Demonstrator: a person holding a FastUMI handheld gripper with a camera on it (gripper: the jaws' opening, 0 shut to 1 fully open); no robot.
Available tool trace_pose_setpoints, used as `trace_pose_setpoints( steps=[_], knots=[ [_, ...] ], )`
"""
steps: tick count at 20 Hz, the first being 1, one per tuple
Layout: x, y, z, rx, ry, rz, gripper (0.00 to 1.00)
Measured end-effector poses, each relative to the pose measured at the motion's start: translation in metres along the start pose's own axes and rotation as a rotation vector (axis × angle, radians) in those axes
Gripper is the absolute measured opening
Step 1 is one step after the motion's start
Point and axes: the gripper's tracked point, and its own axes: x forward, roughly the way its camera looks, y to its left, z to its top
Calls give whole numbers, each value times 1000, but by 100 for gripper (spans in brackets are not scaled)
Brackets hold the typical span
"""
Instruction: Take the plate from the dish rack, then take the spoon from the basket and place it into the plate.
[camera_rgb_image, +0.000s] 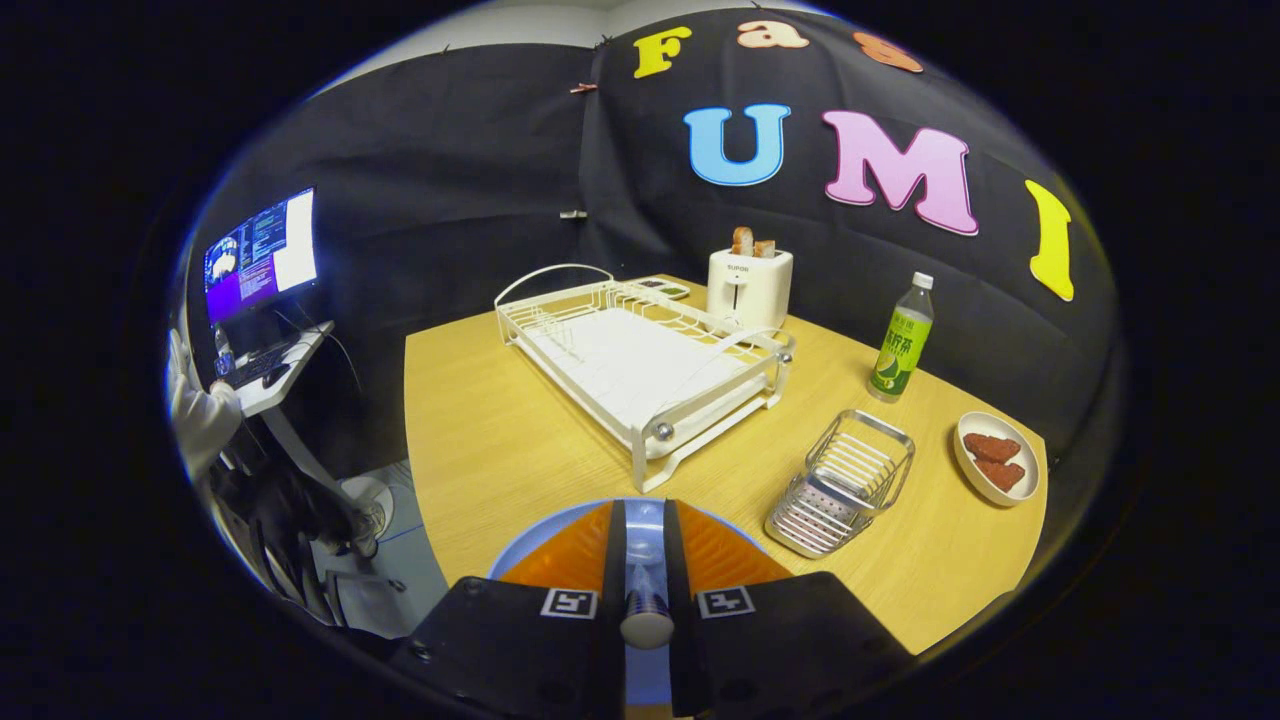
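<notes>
My gripper (645, 560) is nearly closed, pinching the spoon (647, 612): its handle stands in the narrow gap between my fingers (612, 550), the rounded handle end toward me. Right under the fingers lies the blue plate (545, 540), at the near edge of the wooden table (480, 440), its rim showing on both sides of my fingers. Whether the spoon's bowl touches the plate I can't tell, the fingers hide it.

Just ahead and to the right, the wire basket (842, 482) sits on the table, nothing visible inside it. Beyond the fingers, mid-table, the white dish rack (640, 360) stands with no plate in it. Near the right edge there's a small white dish (965, 462) with two brown pieces of food. Farther back, a green-labelled bottle (903, 340) stands upright; at the far corner, a white toaster (749, 288) with bread sticking out. Off the table's left side, a monitor (262, 255) on a desk and a person's sleeve (200, 410).
</notes>
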Motion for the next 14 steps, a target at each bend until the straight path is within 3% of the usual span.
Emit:
trace_pose_setpoints(
  steps=[4,10,14],
  knots=[
    [0,0,-21,10,66,16,23],
    [-2,-10,-19,59,58,-5,26],
    [-10,-18,0,120,16,-50,81]
  ],
)
